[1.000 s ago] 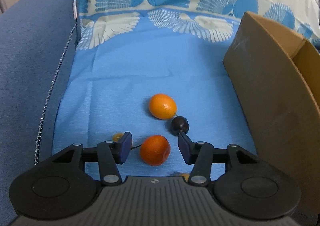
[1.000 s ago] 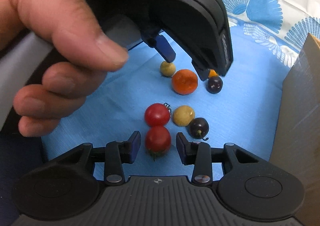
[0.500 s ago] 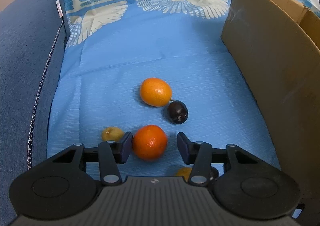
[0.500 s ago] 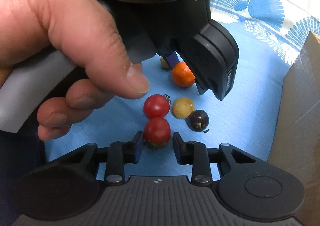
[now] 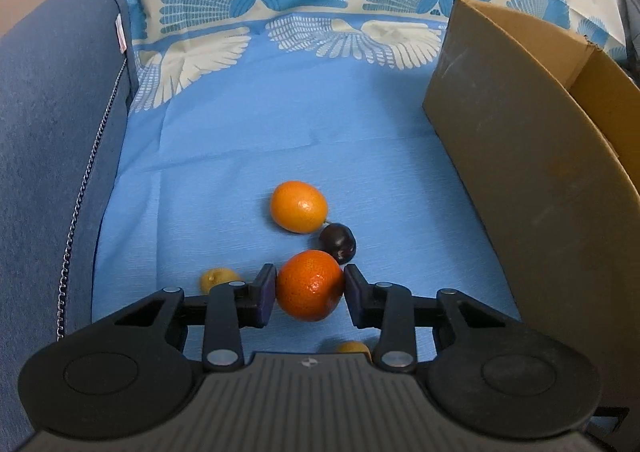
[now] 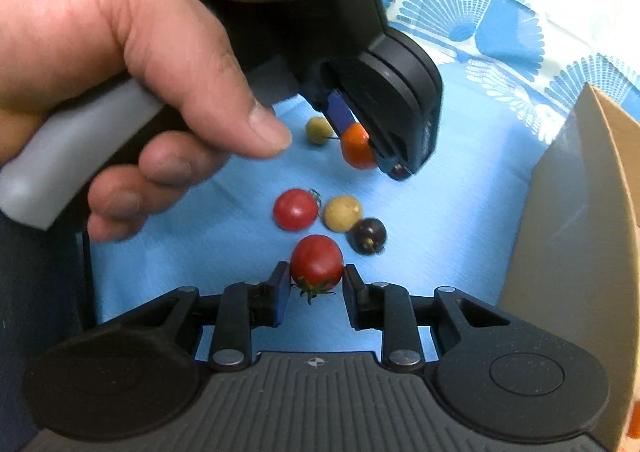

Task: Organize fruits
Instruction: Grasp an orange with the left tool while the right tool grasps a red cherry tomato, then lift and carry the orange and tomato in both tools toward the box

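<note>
My left gripper [image 5: 310,292] is closing on a round tangerine [image 5: 310,286], and both pads touch its sides. The right wrist view shows the same gripper [image 6: 360,139] with the tangerine [image 6: 357,147] between its blue pads, a person's hand [image 6: 120,71] on the handle. My right gripper [image 6: 316,288] is shut on a red cherry tomato [image 6: 316,262] with its green stem toward the camera. Loose on the blue cloth [image 5: 240,139] lie an oval orange fruit [image 5: 299,206], a dark fruit [image 5: 338,243] and a small yellow fruit [image 5: 218,279].
A second red tomato [image 6: 295,209], a yellow fruit [image 6: 343,213], a dark fruit [image 6: 369,236] and a greenish one [image 6: 318,129] lie between the grippers. A cardboard box [image 5: 520,171] stands at the right. A blue sofa arm [image 5: 48,171] borders the left.
The left jaws have narrowed onto the tangerine, which now sits between the pads. The right jaws have closed in on the red tomato. The person's hand and left gripper shifted slightly.
</note>
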`<action>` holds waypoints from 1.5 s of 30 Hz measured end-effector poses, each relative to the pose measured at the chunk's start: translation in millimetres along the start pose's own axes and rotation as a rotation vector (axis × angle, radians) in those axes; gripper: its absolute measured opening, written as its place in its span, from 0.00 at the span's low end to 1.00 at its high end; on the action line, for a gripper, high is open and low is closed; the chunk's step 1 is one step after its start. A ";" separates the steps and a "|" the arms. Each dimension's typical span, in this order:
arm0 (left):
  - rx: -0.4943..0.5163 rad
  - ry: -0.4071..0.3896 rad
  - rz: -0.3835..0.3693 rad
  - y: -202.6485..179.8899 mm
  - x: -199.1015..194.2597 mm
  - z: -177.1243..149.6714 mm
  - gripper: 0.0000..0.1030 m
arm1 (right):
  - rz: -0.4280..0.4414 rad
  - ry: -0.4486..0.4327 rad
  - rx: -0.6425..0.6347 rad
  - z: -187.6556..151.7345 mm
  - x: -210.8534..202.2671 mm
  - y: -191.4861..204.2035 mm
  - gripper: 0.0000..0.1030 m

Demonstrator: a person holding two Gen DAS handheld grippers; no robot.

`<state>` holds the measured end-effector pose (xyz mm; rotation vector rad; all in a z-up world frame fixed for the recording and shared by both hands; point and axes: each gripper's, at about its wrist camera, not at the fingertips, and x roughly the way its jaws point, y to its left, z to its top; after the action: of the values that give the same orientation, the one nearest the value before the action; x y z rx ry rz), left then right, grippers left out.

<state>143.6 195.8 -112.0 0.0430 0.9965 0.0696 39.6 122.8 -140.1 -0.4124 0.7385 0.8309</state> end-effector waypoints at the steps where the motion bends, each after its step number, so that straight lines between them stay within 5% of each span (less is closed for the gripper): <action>1: 0.002 0.006 0.001 -0.8 0.6 -1.1 0.39 | -0.006 0.008 0.000 -1.9 0.9 -0.9 0.29; 7: 0.034 0.055 0.021 -5.2 7.7 -6.5 0.39 | -0.021 0.086 0.029 -8.4 10.0 -8.2 0.29; 28: 0.020 0.075 0.027 -3.5 15.6 -3.0 0.40 | -0.012 0.084 0.034 -9.3 15.6 -11.6 0.29; 38: -0.018 -0.146 0.038 -2.4 -36.1 3.6 0.39 | -0.038 -0.054 0.032 -9.9 -16.2 -9.2 0.29; 45: -0.185 -0.339 0.005 20.1 -90.9 -3.5 0.39 | -0.086 -0.142 0.073 -13.0 -48.7 -12.8 0.28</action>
<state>90.7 208.8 -36.5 -0.1093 0.6483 0.1534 22.2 82.2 -112.8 -0.3143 0.6131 0.7418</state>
